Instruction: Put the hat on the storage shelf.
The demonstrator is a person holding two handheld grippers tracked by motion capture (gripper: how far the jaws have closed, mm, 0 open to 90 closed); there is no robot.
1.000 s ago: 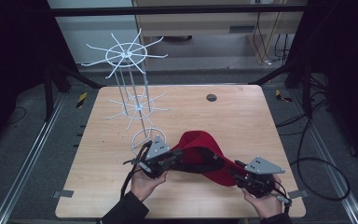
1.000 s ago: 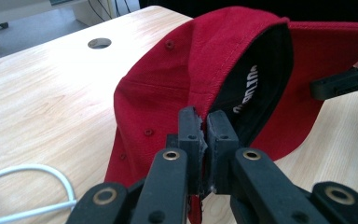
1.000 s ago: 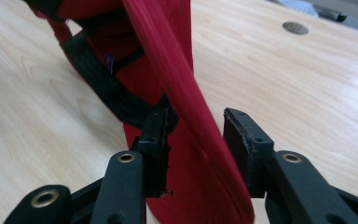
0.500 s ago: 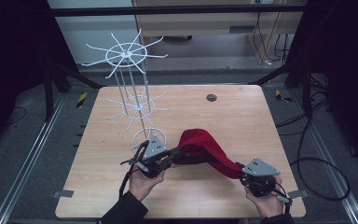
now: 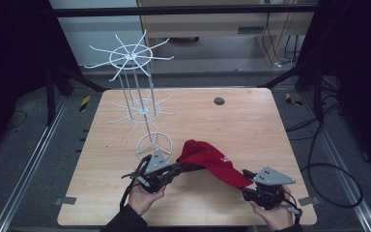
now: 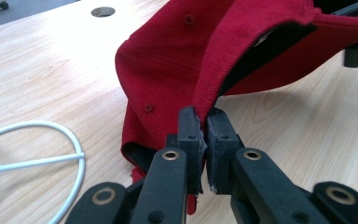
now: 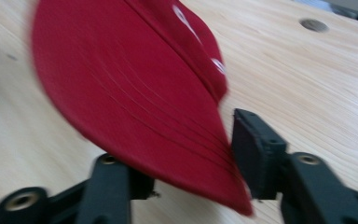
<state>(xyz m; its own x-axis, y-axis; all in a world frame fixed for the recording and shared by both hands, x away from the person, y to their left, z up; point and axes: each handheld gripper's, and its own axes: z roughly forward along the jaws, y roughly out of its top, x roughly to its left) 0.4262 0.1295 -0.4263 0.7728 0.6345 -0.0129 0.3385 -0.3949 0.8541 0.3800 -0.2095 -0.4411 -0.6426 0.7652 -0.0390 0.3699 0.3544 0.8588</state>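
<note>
One red cap (image 5: 211, 158) lies on the counter (image 5: 251, 121), with one white wire rack (image 5: 137, 104) at 11 o'clock. The left tool (image 6: 202, 135) clamps the cap's back edge; the right tool (image 7: 186, 149), jaws apart, straddles its brim.

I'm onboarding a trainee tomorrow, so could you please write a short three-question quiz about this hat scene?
1. True or false: the left gripper has its jaws shut on the red fabric baseball cap.
2. Which part of the cap lies between the right gripper's jaws: A crown, B brim, C strap?
3. What stands on the light wooden table beside the cap?

Key: 1 true. 2 B. 3 the white wire display rack.
</note>
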